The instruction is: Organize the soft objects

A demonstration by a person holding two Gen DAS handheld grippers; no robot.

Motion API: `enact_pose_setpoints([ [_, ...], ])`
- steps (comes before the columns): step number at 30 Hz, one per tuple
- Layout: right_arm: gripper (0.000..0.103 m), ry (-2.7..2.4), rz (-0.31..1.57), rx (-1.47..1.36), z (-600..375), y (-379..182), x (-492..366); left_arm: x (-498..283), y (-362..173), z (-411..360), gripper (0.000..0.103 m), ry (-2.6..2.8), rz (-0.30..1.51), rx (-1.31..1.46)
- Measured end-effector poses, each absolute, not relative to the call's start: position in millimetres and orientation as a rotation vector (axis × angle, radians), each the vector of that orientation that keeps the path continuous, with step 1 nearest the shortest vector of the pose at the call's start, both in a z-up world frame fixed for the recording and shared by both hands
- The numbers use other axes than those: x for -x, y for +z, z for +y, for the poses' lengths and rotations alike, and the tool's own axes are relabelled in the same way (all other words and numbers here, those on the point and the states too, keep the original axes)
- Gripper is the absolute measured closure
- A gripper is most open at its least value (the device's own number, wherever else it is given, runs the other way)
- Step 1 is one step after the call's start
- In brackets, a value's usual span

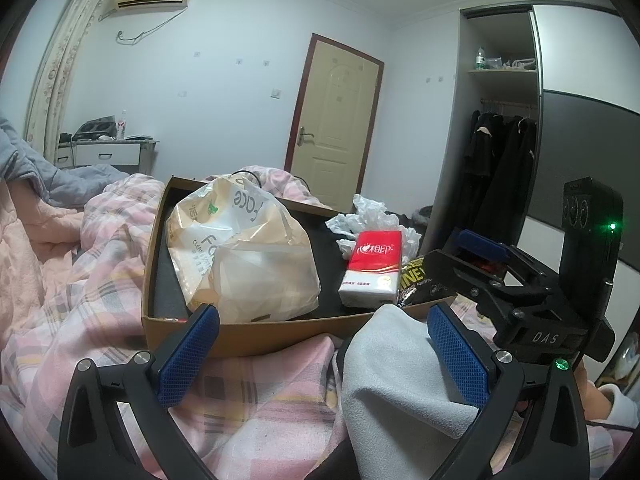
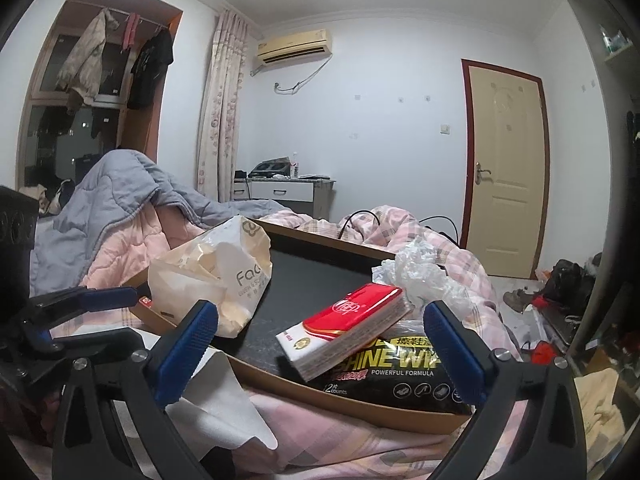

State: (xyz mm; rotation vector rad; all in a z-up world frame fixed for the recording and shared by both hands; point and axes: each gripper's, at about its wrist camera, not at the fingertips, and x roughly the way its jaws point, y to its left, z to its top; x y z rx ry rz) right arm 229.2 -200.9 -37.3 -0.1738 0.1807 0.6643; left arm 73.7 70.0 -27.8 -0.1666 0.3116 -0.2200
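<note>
The cardboard box (image 1: 256,330) lies on the bed, on a pink checked blanket (image 1: 100,280), and every place below is given from this box. Inside it, at the far left part, sits a cream plastic bag of face tissues (image 1: 240,248). Near the right front corner, a red and white tissue pack (image 2: 348,328) leans tilted on a black wipes pack (image 2: 400,368), which lies flat against the front wall. Behind these two, at the right wall of the box, there is crumpled white plastic (image 2: 420,276).

The right tool (image 2: 320,356) stands just before the front wall with its jaws wide apart; the tissue pack is between the blue pads (image 2: 188,352), but they do not press on it.

The left tool (image 1: 324,356) is before the front left part of the box, also wide, with nothing gripped. A grey cloth (image 1: 392,372) lies on the blanket in front of the box, touching the tool's right pad.
</note>
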Motion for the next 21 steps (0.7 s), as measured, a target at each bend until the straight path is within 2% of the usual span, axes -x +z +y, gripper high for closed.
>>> enact_pose_setpoints([
  [21, 0.001, 0.667, 0.215, 0.097, -213, -40, -234, -74, -28, 70, 0.0, -0.22, 0.311, 0.167],
])
